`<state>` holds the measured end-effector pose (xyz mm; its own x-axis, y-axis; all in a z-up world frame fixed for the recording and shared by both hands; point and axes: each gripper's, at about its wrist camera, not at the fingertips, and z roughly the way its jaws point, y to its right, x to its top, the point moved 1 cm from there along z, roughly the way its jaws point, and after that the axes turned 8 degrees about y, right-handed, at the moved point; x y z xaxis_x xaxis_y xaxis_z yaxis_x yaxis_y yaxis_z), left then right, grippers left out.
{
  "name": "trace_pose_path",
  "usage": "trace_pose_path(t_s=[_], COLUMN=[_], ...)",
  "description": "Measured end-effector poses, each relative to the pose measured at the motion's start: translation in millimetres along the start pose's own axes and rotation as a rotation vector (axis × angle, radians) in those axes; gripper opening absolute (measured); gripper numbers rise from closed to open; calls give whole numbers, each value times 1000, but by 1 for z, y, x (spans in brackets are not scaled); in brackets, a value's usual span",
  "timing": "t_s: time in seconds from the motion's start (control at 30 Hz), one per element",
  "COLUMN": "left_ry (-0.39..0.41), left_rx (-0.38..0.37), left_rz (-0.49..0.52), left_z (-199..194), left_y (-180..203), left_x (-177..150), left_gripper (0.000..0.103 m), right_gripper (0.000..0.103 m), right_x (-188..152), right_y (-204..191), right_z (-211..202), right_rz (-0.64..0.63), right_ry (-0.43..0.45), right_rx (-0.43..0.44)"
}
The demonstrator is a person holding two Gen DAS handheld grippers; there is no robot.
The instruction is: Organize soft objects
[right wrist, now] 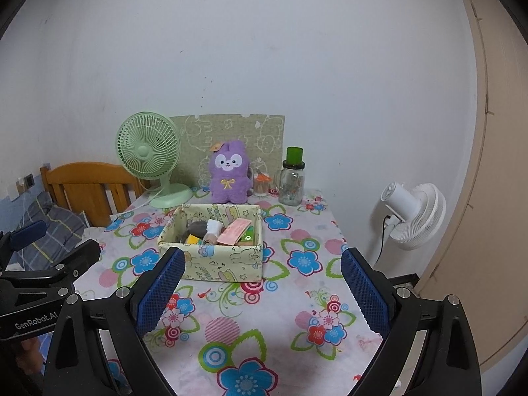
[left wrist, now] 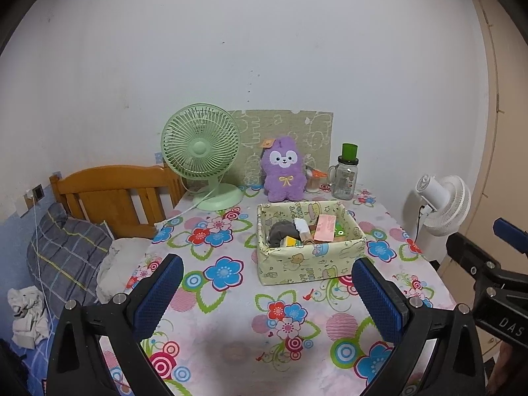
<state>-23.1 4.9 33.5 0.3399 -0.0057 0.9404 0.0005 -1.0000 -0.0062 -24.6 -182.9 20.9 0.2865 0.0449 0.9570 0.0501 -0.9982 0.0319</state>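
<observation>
A purple plush toy [left wrist: 283, 169] stands upright at the back of the flowered table [left wrist: 231, 330], against a green printed board. It also shows in the right wrist view [right wrist: 228, 173]. In front of it sits a pale yellow fabric box [left wrist: 313, 260], also in the right wrist view [right wrist: 224, 264], holding a grey soft item [left wrist: 280, 231], a pink packet [left wrist: 325, 227] and other small things. My left gripper [left wrist: 267, 287] is open and empty above the near table. My right gripper [right wrist: 262, 283] is open and empty, just near of the box.
A green desk fan [left wrist: 201, 151] stands back left, its cord trailing off the table. A glass jar with a green lid [left wrist: 345, 178] stands back right. A white floor fan [right wrist: 412, 214] is right of the table. A bed with a wooden headboard [left wrist: 112, 191] and pillow lies left.
</observation>
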Motion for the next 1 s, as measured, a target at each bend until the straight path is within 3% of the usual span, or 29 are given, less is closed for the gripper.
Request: trace_pose_path(t_s=[1.0], left_ry=[26], left_rx=[-37], left_rz=[16], left_z=[-1], left_y=[7], left_x=[3], left_gripper=[103], right_gripper=[97], right_x=[2], right_y=[2], right_z=[0], right_rz=[9], right_ry=[16], right_rx=[-3])
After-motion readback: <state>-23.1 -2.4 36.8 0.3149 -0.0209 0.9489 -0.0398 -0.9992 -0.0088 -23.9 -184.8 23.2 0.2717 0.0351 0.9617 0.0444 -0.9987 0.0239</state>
